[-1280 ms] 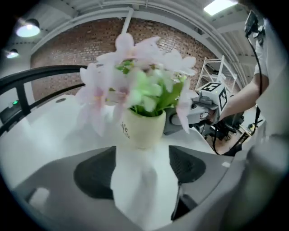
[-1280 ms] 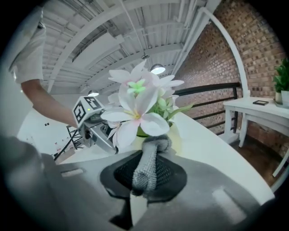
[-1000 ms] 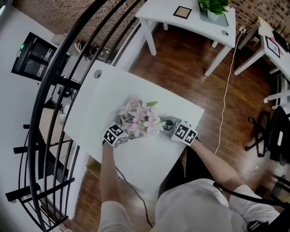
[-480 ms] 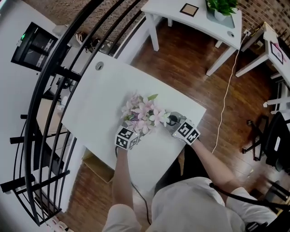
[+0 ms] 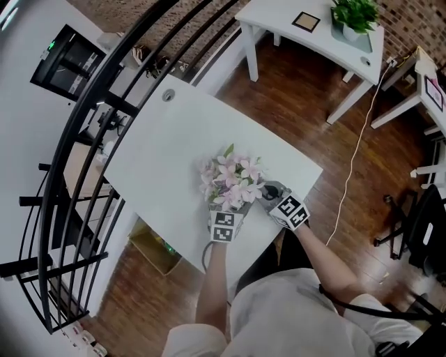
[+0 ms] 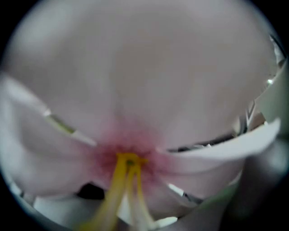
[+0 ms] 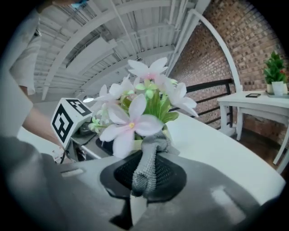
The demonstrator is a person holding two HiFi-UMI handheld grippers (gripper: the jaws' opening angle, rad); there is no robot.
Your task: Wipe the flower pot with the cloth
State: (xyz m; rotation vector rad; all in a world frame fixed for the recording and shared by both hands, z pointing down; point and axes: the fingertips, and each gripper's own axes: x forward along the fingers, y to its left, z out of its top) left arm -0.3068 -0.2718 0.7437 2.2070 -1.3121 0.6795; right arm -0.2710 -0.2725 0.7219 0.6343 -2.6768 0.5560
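White short-sleeved shirt [image 5: 279, 317], black cable [image 5: 355, 300], dark grey right claw [image 7: 145, 173], black-and-white marker cubes [image 5: 224, 227].

Your white counter [image 5: 174, 150] stands beside a black railing [image 5: 77, 139]; past it, on wood floor [image 5: 300, 104], a second white counter [image 5: 306, 38] carries a green plant [image 5: 355, 12].

White table [image 5: 160, 150], flower pot [image 5: 233, 185] near its front edge

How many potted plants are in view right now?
2. The pink-flowered plant stands on the near white table; a green plant stands on the far white table at top right. Others may be hidden.
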